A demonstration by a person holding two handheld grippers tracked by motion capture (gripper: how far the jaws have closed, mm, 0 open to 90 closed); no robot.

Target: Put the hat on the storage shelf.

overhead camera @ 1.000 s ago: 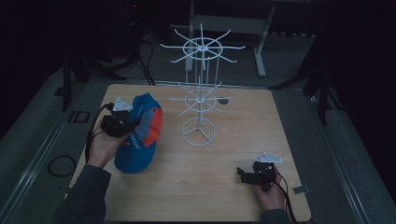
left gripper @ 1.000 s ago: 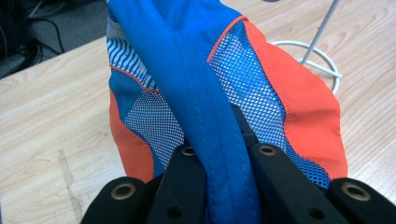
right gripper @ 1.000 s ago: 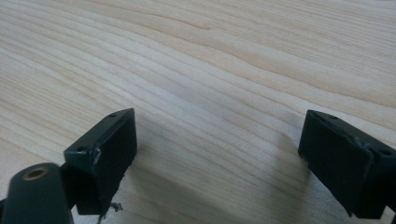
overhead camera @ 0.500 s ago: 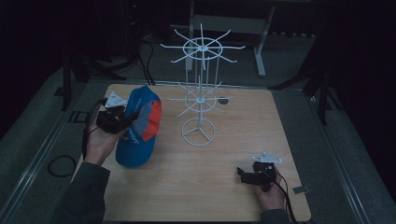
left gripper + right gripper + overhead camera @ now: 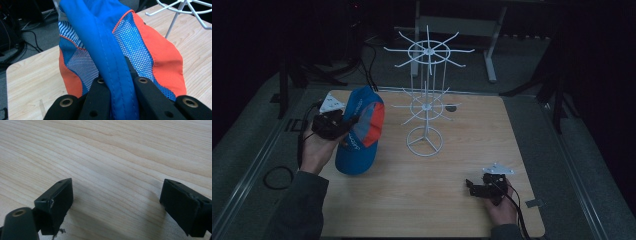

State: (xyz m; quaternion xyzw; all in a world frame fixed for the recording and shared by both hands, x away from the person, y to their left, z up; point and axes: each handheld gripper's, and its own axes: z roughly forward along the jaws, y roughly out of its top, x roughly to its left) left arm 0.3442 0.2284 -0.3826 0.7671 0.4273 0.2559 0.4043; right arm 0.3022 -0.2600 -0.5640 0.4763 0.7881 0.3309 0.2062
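Hiding left tool (image 5: 117,100) tips, cap (image 5: 120,45) fabric

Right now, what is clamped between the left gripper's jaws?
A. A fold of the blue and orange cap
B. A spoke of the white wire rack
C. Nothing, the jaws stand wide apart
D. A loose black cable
A: in the left gripper view the left gripper has its two black jaws pressed on a blue stitched fold of the cap, while the white wire rack stands apart on the table.
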